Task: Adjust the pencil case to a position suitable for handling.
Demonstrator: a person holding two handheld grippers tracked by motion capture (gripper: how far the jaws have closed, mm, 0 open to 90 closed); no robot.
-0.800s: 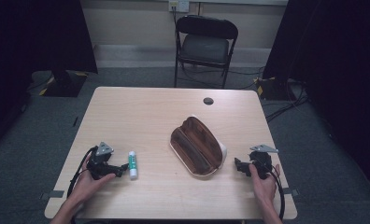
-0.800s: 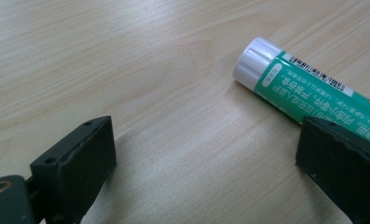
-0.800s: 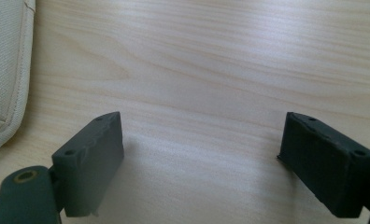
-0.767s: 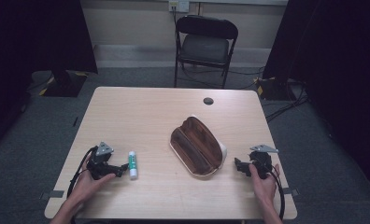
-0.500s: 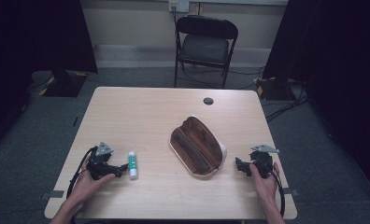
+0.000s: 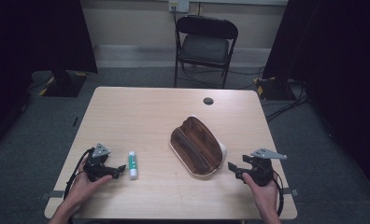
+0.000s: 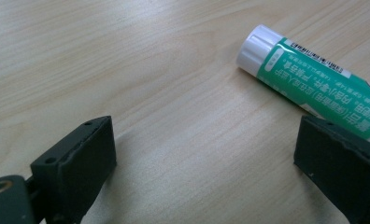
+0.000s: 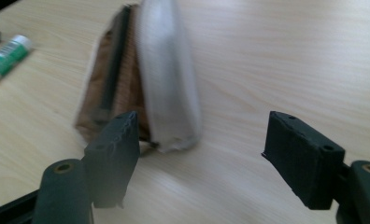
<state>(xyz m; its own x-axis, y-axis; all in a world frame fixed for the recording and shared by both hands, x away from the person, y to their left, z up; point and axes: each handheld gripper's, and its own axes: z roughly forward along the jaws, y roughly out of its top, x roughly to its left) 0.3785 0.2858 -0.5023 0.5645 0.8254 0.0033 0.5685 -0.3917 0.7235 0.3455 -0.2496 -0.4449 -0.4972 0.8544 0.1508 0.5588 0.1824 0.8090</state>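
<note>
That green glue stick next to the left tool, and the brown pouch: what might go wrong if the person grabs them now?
1. The glue stick is round and lies flat on the table; a nudge from the open left tool could roll it away.
2. The pouch looks soft, so the open right tool may pinch fabric and drag it rather than lift it.

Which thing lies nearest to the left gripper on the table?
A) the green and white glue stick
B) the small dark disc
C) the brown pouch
A: in the high view the glue stick lies just beside the left gripper, whose open jaws point at it.
</note>
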